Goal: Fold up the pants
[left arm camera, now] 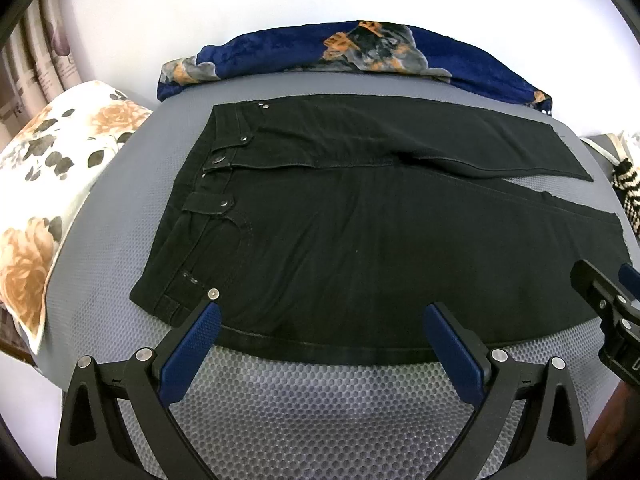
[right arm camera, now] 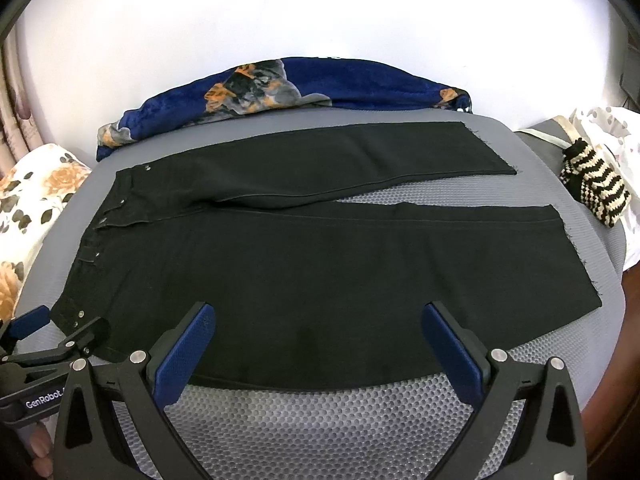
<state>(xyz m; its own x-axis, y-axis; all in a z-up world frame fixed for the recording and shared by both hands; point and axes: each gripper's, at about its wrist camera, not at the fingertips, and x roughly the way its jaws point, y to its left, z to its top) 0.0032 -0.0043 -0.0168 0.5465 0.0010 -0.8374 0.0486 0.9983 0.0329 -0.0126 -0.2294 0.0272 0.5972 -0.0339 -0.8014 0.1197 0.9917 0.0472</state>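
Observation:
Black pants (left arm camera: 360, 224) lie flat on a grey mesh mattress (left arm camera: 304, 408), waistband at the left, both legs running right and spread apart. They also show in the right wrist view (right arm camera: 320, 264). My left gripper (left arm camera: 322, 312) is open and empty, fingertips over the near edge of the near leg by the waistband corner. My right gripper (right arm camera: 320, 312) is open and empty, over the near edge of the near leg further right. The right gripper shows at the right edge of the left wrist view (left arm camera: 608, 304); the left gripper shows at the left of the right wrist view (right arm camera: 60, 340).
A blue floral blanket (left arm camera: 360, 52) lies bunched along the far edge. A floral pillow (left arm camera: 52, 184) sits at the left. A striped knitted item (right arm camera: 592, 188) lies at the right edge, by a white spotted cloth (right arm camera: 608, 128). A white wall stands behind.

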